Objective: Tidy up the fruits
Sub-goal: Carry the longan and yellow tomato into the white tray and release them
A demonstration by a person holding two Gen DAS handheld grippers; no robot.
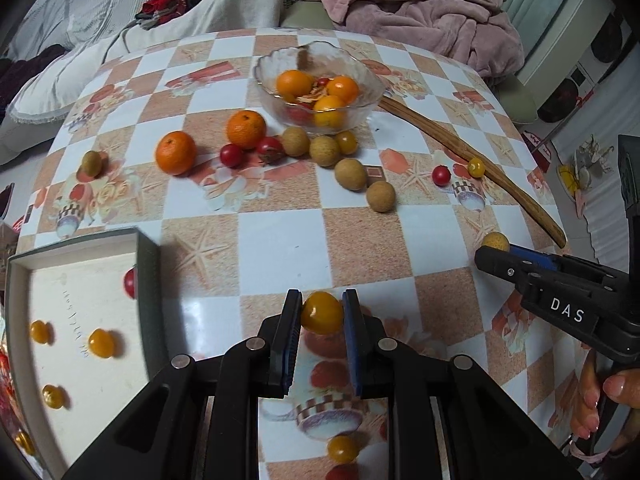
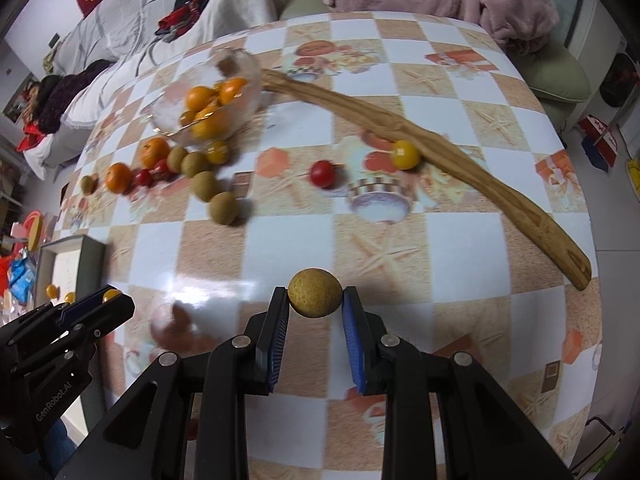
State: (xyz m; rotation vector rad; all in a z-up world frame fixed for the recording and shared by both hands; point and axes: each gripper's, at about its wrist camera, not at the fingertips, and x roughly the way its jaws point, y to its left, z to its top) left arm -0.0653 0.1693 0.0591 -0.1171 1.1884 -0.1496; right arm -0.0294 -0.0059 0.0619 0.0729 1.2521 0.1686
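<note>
Left wrist view only: we see the inside of the white tray (image 1: 76,248) at near left, with four yellow tomatoes and one red tomato (image 1: 129,282) against its right wall; another yellow tomato (image 1: 342,449) lies on the table below the gripper.
Right wrist view only: we see the full length of the wooden stick (image 2: 440,152) and only a corner of the tray (image 2: 86,258).
Left gripper (image 1: 322,306): the jaws are narrowly spread and pinch a yellow cherry tomato (image 1: 322,313) between the blue pads, above the table (image 1: 280,240), just right of the tray.
Right gripper (image 2: 315,299): the jaws pinch a tan longan (image 2: 315,293) at the near right of the table; in the left wrist view it shows as a tan ball (image 1: 496,241) at the gripper tip.
Glass bowl (image 1: 360,76): it stands far from us at the middle and holds three oranges that we can count, plus red pieces we cannot count.
Loose oranges: two, left of the bowl (image 1: 176,157) (image 1: 246,129).
Loose longans: four in a line near the bowl, first (image 1: 295,141), last (image 1: 381,197); one greener one (image 1: 91,163) sits far left.
Loose red tomatoes: three, two by the oranges (image 1: 231,155) and one (image 1: 441,175) near the stick.
Loose yellow tomatoes: one at the bowl's foot (image 1: 346,142), one touching the stick (image 1: 476,167).
</note>
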